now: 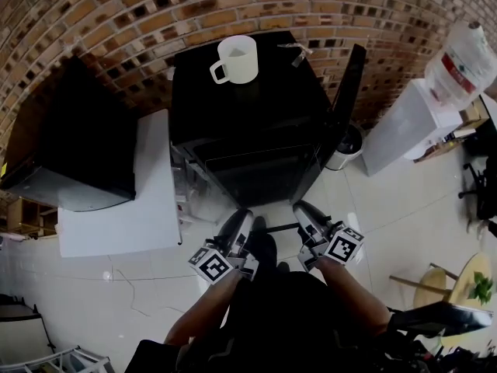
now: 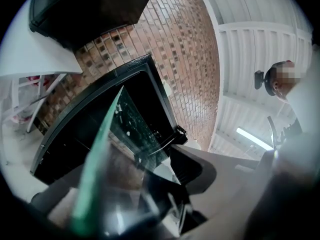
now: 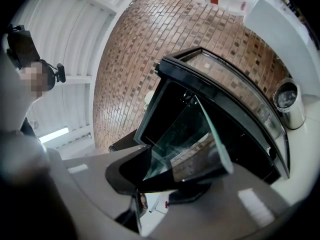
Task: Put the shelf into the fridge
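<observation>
A small black fridge (image 1: 248, 123) stands against the brick wall with its door (image 1: 345, 99) swung open to the right. I hold a clear glass shelf (image 1: 276, 227) flat in front of the opening, low over the floor. My left gripper (image 1: 237, 235) is shut on its near left part and my right gripper (image 1: 309, 220) on its near right part. In the left gripper view the shelf's green edge (image 2: 100, 154) runs toward the dark fridge opening (image 2: 90, 134). In the right gripper view the pane (image 3: 195, 139) points into the fridge cavity (image 3: 170, 109).
A white cup (image 1: 235, 59) sits on top of the fridge. A white table (image 1: 116, 200) with a black box (image 1: 70, 138) stands to the left. To the right are a round bin (image 1: 345, 142) and a white water dispenser (image 1: 404, 123) with its bottle (image 1: 458, 61).
</observation>
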{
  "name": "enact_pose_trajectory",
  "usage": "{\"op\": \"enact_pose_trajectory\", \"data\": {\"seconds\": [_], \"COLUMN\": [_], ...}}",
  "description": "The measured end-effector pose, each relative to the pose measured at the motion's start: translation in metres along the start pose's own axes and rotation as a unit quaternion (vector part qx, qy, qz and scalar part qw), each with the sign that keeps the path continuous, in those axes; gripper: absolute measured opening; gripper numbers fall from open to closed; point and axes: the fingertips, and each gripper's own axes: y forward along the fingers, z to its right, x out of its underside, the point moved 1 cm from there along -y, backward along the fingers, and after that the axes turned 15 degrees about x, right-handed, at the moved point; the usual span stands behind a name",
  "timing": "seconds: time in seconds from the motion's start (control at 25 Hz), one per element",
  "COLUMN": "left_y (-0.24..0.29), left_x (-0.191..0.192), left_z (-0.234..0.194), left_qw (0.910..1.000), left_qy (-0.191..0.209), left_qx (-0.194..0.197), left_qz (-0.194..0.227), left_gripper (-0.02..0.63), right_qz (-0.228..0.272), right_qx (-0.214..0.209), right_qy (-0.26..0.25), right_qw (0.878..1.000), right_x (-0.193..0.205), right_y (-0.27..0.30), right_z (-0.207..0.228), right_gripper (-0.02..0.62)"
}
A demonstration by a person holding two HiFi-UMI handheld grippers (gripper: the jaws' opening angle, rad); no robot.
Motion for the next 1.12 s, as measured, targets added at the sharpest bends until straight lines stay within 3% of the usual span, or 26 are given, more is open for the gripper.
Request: {"op": "enact_pose_trajectory", "data": {"seconds": [0.92, 1.12], "left_y": [0.021, 0.026], "left_x": [-0.006, -0.011], "left_z": [-0.068, -0.083], "left_qw": [0.9991, 0.9989], "left_qy": [-0.028, -0.034], "left_qx": [-0.03, -0.032], "left_qz": [-0.007, 0.007], "left_gripper": [0.092, 0.091], "right_qz": [-0.018, -0.023], "right_qx": [0.03, 0.031], "right_qy": [0.012, 0.008], "right_qw": [0.999, 0.999], "right_x": [-0.004, -0.008], "right_y": [0.058, 0.073], "right_z": [0.04, 0.045], "right_gripper": [0.11, 0.11]}}
